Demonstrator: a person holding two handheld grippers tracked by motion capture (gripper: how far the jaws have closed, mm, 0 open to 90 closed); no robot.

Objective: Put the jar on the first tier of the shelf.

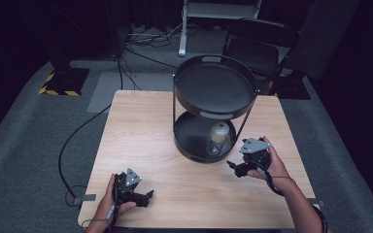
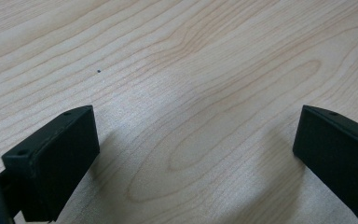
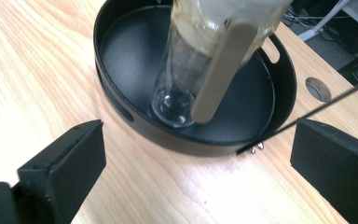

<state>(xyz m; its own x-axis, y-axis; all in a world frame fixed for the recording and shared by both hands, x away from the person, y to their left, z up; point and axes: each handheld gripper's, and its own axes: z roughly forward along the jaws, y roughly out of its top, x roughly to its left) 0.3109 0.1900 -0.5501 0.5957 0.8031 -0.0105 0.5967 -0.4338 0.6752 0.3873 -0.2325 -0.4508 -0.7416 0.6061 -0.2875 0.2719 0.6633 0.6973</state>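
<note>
Table (image 1: 141, 126): pale wood, wide and mostly bare, and both hands are working its near edge.
Two-tier rack (image 1: 213, 109): black, round, standing toward the far right of the table; the upper tray (image 1: 213, 87) carries nothing I can see, while the lower tray (image 3: 121, 56) holds the one item in play.
Bottle (image 1: 217, 138): clear glass with a pale band up top and a beige strap hanging down its side, standing upright on the lower tray, toward its near side; in the right gripper view it sits dead ahead (image 3: 191, 60).
Right gripper (image 1: 243, 165): parked just outside the tray rim on the near right, jaws spread wide with nothing between them, aimed straight at the bottle.
Left gripper (image 1: 138, 196): low at the near left, well apart from the rack, jaws wide apart over bare wood (image 2: 196, 93).
Step in hand: looks like the approach to a pick, with the right gripper lined up and the grasp not yet made.
Next move: it likely needs to go in over the tray rim and under the upper tray, dodging the thin rack rod (image 3: 317, 109), then close on the glass body.
</note>
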